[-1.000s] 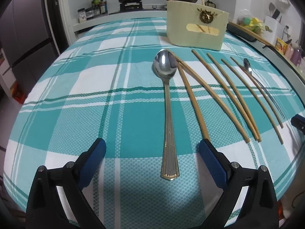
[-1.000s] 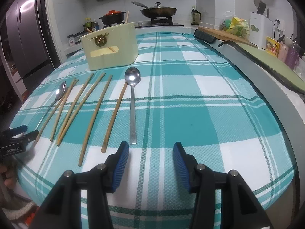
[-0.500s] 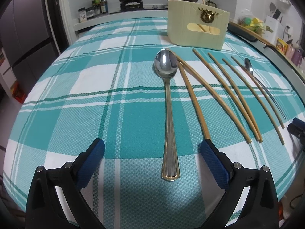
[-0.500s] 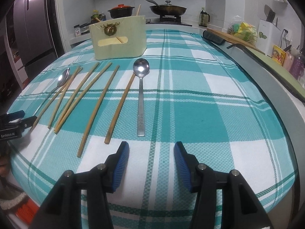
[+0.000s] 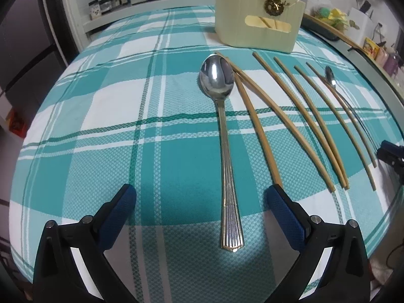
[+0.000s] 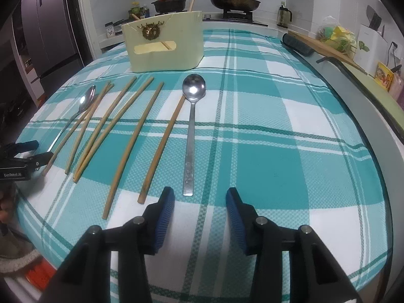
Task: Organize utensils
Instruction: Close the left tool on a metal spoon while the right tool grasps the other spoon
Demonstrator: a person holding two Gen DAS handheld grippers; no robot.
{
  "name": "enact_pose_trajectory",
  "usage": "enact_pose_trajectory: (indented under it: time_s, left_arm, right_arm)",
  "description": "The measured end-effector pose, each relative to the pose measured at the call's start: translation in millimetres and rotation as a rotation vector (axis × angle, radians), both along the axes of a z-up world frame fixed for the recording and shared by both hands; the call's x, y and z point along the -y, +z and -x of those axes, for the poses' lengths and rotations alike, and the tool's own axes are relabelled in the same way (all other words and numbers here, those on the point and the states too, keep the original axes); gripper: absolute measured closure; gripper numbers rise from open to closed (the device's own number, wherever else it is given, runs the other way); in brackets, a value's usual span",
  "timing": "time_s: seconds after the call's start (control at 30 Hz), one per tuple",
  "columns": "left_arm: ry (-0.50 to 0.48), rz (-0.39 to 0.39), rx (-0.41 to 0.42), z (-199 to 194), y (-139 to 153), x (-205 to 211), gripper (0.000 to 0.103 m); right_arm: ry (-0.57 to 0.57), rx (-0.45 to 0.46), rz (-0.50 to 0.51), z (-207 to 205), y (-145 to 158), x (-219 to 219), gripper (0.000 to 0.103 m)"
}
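From my left wrist camera, the left gripper (image 5: 200,198) sits at the bottom of the frame with its blue pads set wide apart, holding nothing. The large spoon (image 5: 222,136) runs up the centre of the frame between those pads, bowl toward the top, handle end lying between the fingertips but touching neither. To its right, six wooden chopsticks (image 5: 285,116) fan across the teal plaid tablecloth (image 5: 101,126); the two nearest the spoon cross beside its bowl. A slimmer second spoon (image 5: 330,78) lies at the upper right of the fan. The cream utensil holder (image 5: 257,25) stands at top centre, with chopstick ends showing through its slot.

From my right wrist camera, the right gripper (image 6: 199,210) occupies the bottom centre, pads moderately parted, holding nothing. A flat-handled spoon (image 6: 191,131) lies just above the gap between the pads, its handle end near the left pad but apart from it. The chopsticks (image 6: 121,123) spread across the left half of the frame, and a spoon (image 6: 85,101) rests at the far left of them. The utensil holder (image 6: 164,43) stands at upper centre. The other gripper (image 6: 22,156) shows at the left edge, beside the chopstick ends. Pots on a stove (image 6: 234,2) appear along the top.
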State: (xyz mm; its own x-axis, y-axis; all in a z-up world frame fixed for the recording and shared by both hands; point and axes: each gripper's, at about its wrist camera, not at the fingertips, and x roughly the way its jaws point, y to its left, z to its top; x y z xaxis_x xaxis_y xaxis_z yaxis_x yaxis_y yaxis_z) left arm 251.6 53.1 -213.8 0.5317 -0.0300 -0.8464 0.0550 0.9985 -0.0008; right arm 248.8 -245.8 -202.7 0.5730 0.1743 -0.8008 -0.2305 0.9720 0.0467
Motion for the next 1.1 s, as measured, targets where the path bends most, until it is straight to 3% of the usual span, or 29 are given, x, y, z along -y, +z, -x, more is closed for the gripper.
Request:
enact_pose_trajectory:
  time_s: [0.33, 0.73, 0.77, 1.0, 1.1]
  left_arm:
    - [-0.048, -0.010, -0.056, -21, 1, -2, 0.000]
    - [-0.041, -0.014, -0.085, -66, 1, -4, 0.000]
    - [-0.039, -0.013, -0.082, -69, 1, -4, 0.000]
    - [0.022, -0.011, -0.059, -89, 0, -5, 0.000]
    - [0.026, -0.012, -0.049, -91, 0, -5, 0.000]
  right_arm:
    - [0.105, -0.008, 0.077, -23, 1, -14, 0.071]
    - [0.207, -0.029, 0.113, -74, 0, -34, 0.071]
    - [0.201, -0.026, 0.100, -82, 0, -37, 0.071]
    - [0.065, -0.017, 0.003, -112, -2, -29, 0.097]
    - [-0.002, -0.013, 0.041, -112, -2, -21, 0.099]
